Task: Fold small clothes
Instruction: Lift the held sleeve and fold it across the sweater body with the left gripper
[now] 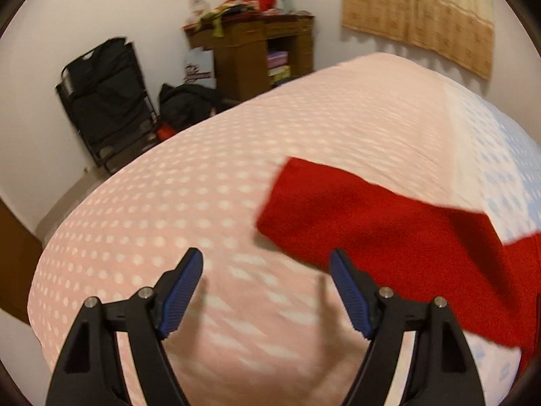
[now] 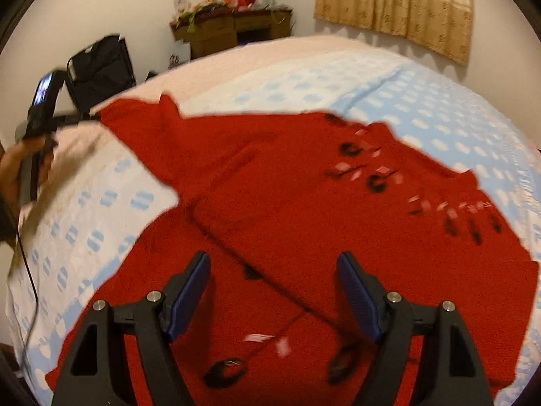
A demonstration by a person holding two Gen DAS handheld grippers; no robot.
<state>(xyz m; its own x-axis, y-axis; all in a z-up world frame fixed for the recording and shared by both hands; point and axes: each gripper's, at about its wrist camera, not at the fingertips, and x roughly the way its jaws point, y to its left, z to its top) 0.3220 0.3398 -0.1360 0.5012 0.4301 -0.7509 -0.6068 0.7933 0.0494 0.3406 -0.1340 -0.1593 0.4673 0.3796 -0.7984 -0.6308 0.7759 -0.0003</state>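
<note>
The bed (image 1: 209, 203) fills most of what I see, so I place everything against it. Its cover is pink with pale dots on one side and light blue with white patches (image 2: 422, 108) on the other. Beyond the bed's far edge stands a white wall (image 1: 84, 6), with a beige patterned curtain (image 2: 399, 6) hanging at its far right corner. Past the far left side of the bed a brown wooden cabinet (image 1: 243, 54) sits against the wall, its top piled with red and mixed clutter too blurred to name. Left of that, off the bed, a black folded frame (image 1: 104, 101) leans on the wall with a dark bag (image 1: 189, 101) beside it on the floor.

The red sweater (image 2: 277, 209) lies spread on the bed's blue side, one sleeve (image 1: 372, 223) reaching onto the pink side, small black and white marks across its front.

My right gripper (image 2: 272, 291) hovers above the sweater, jaws spread, nothing between them. My left gripper (image 1: 265, 287) hangs over bare pink cover just beside the sleeve, jaws likewise spread and empty. A hand (image 2: 13, 176) holds it at the bed's left edge.
</note>
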